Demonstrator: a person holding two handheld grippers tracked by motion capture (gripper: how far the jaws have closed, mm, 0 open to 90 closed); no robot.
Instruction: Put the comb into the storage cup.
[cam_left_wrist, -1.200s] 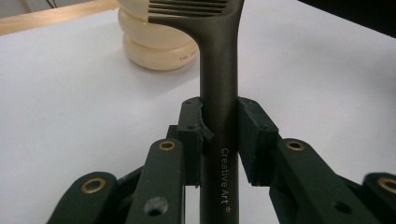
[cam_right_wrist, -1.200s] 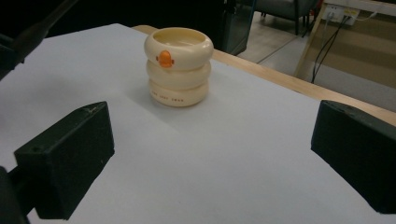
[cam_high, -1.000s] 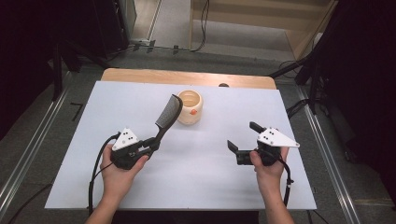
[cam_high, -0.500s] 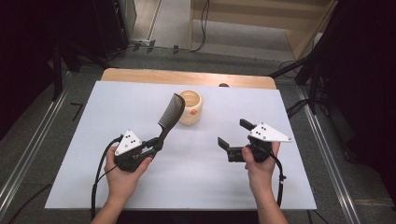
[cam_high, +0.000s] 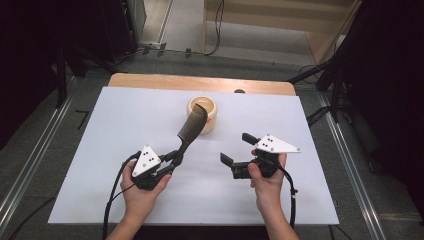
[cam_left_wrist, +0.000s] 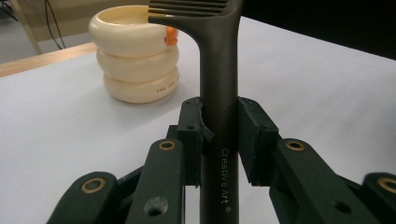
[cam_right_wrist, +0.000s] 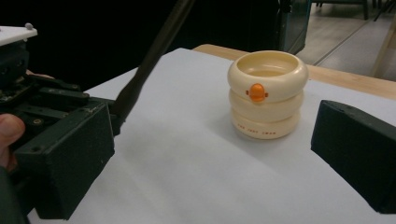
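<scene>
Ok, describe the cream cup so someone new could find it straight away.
On the white table, look near the far edge at the middle. The cup stands there, three stacked cream rings with a small orange knob, just behind the dark comb.

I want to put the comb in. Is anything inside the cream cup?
The cream cup looks empty near its rim; the wall hides its bottom. In the high view the comb covers part of the opening.
</scene>
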